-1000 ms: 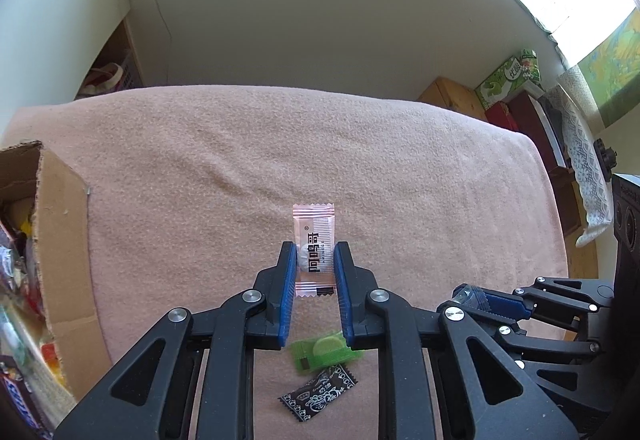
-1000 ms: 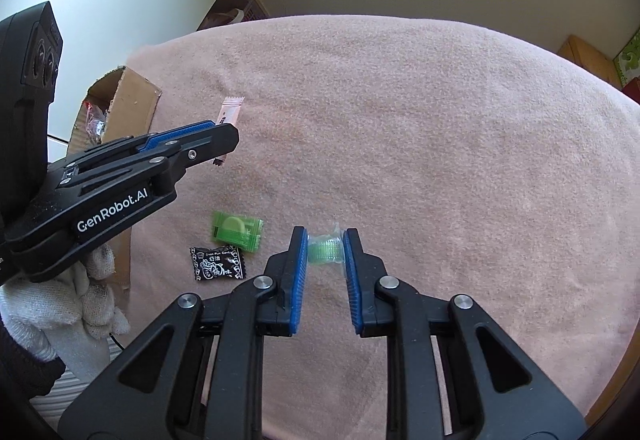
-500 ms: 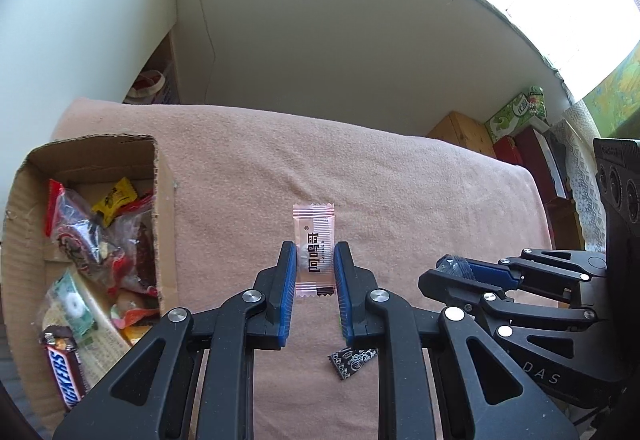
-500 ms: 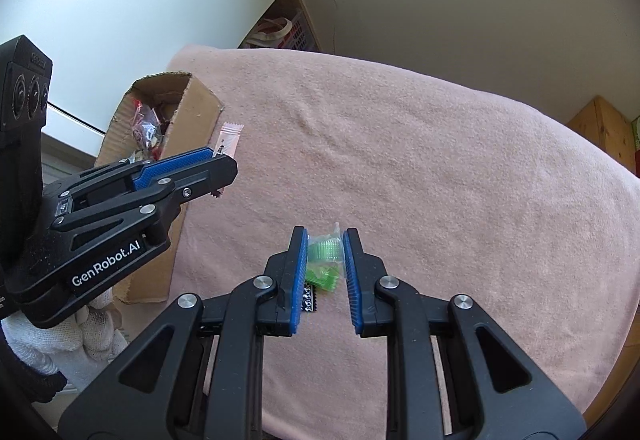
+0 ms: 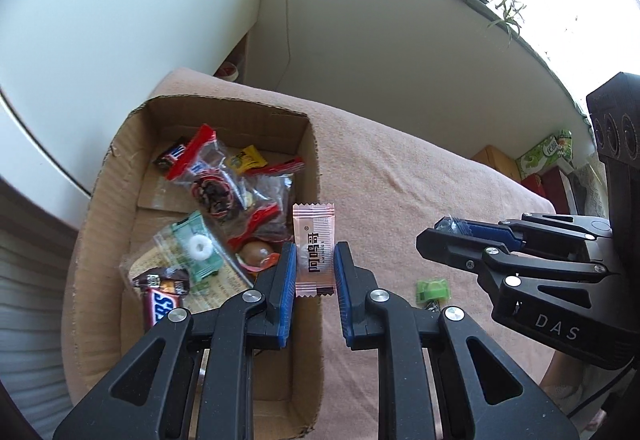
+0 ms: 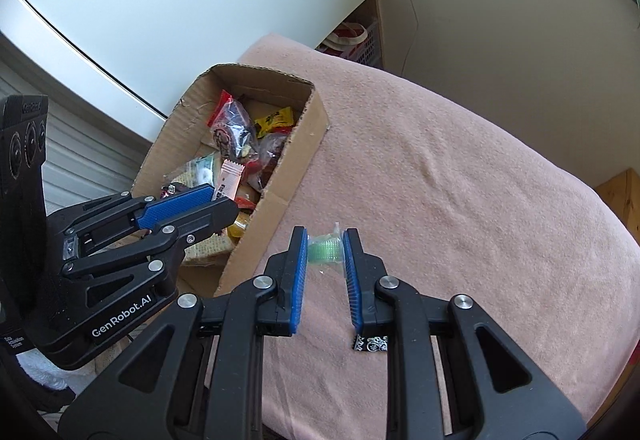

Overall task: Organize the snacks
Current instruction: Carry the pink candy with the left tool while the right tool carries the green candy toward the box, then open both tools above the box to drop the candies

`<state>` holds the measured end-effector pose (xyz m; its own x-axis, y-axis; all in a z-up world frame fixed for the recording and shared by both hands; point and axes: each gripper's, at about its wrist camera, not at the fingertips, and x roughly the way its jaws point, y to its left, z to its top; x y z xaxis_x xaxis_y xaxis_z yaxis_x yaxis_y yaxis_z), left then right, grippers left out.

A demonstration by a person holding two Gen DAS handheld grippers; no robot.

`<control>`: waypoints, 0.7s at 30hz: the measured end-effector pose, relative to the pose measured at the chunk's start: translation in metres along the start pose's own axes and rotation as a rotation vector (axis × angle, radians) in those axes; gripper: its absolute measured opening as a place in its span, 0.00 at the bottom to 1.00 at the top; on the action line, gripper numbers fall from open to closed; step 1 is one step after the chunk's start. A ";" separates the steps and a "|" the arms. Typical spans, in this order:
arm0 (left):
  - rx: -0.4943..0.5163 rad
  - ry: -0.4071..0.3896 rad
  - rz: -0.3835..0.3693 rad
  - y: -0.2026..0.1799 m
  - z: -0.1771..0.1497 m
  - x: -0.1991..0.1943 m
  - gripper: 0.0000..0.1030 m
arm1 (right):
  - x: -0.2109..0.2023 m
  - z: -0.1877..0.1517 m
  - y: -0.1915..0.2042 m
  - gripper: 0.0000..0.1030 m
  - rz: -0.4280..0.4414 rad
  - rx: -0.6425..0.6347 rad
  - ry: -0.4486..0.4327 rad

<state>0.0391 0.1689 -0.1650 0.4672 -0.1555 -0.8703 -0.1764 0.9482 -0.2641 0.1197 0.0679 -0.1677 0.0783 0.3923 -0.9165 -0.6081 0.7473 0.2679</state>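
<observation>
Left wrist: left gripper (image 5: pixel 314 272) clamps pink sachet (image 5: pixel 313 249) at box (image 5: pixel 100 224) rim. Right gripper (image 6: pixel 325 254) grips green candy (image 6: pixel 325 251). Nxt: shift over box, release.

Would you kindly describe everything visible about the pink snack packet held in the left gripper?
The pink packet is a small flat rectangular sachet of glossy film with crimped, serrated ends, dark printed characters down its middle and a dark band at its lower end. It stands upright, pinched at both long edges between the blue pads of the left gripper, lifted clear of the pink blanket. It hangs over the near right wall of the cardboard box, touching nothing else.
</observation>
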 end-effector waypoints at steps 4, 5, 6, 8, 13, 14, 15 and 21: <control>-0.039 -0.008 0.020 0.021 -0.006 -0.010 0.17 | 0.007 0.010 0.021 0.18 0.012 -0.042 0.008; -0.046 -0.010 0.025 0.025 -0.008 -0.012 0.17 | 0.009 0.011 0.026 0.18 0.013 -0.052 0.011; -0.053 -0.013 0.029 0.029 -0.010 -0.014 0.17 | 0.011 0.013 0.031 0.18 0.016 -0.058 0.013; -0.067 -0.017 0.038 0.038 -0.013 -0.018 0.17 | 0.014 0.017 0.041 0.18 0.022 -0.073 0.017; -0.102 -0.023 0.048 0.058 -0.021 -0.028 0.17 | 0.019 0.023 0.060 0.18 0.031 -0.110 0.025; -0.105 -0.024 0.049 0.061 -0.022 -0.028 0.17 | 0.020 0.024 0.064 0.18 0.032 -0.116 0.026; -0.106 -0.024 0.051 0.063 -0.023 -0.029 0.17 | 0.021 0.025 0.067 0.18 0.033 -0.122 0.027; -0.118 -0.028 0.055 0.070 -0.025 -0.034 0.18 | 0.025 0.029 0.080 0.18 0.038 -0.144 0.038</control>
<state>-0.0109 0.2335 -0.1647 0.4782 -0.0948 -0.8731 -0.3024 0.9156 -0.2651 0.0960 0.1535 -0.1607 0.0243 0.3964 -0.9178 -0.7176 0.6461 0.2600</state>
